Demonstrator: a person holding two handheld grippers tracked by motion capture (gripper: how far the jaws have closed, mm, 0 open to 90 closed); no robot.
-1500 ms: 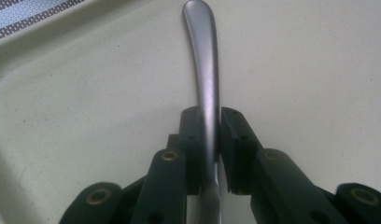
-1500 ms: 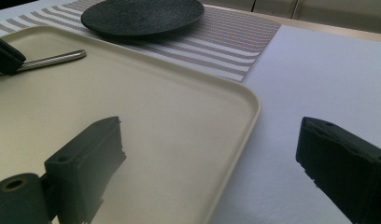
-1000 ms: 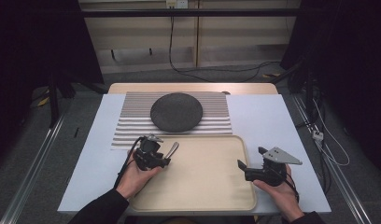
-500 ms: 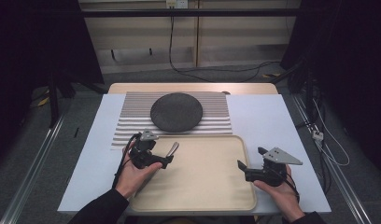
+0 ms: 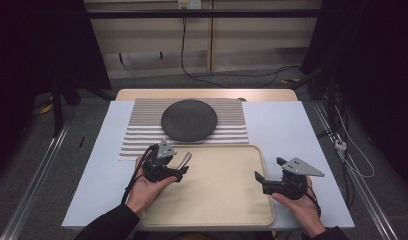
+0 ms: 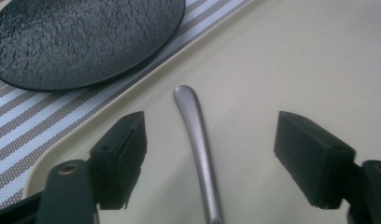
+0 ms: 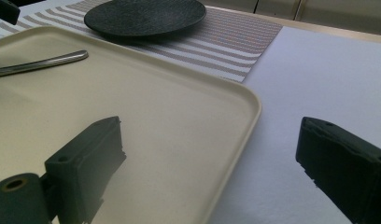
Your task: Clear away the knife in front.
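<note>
A metal utensil lies on the beige tray [image 5: 227, 195] near its far left corner, with its handle [image 5: 184, 160] [image 6: 198, 144] pointing toward the plate. My left gripper [image 5: 181, 172] [image 6: 214, 133] hovers over that handle, which runs between the jaws without touching either pad. The jaws have just been closing and are still open. My right gripper [image 5: 268, 169] [image 7: 212, 135] is open and empty, straddling the tray's right rim [image 7: 244, 107]. The utensil's handle [image 7: 44, 62] also shows at the far left of the right gripper view.
A dark round plate [image 5: 188, 120] [image 6: 76, 42] [image 7: 144, 16] sits on a striped placemat [image 5: 142, 135] just beyond the tray. A white cover [image 5: 287, 130] spreads over the table on both sides.
The left hand has shifted slightly over the utensil's handle. The utensil, tray and right gripper stay where they were.
</note>
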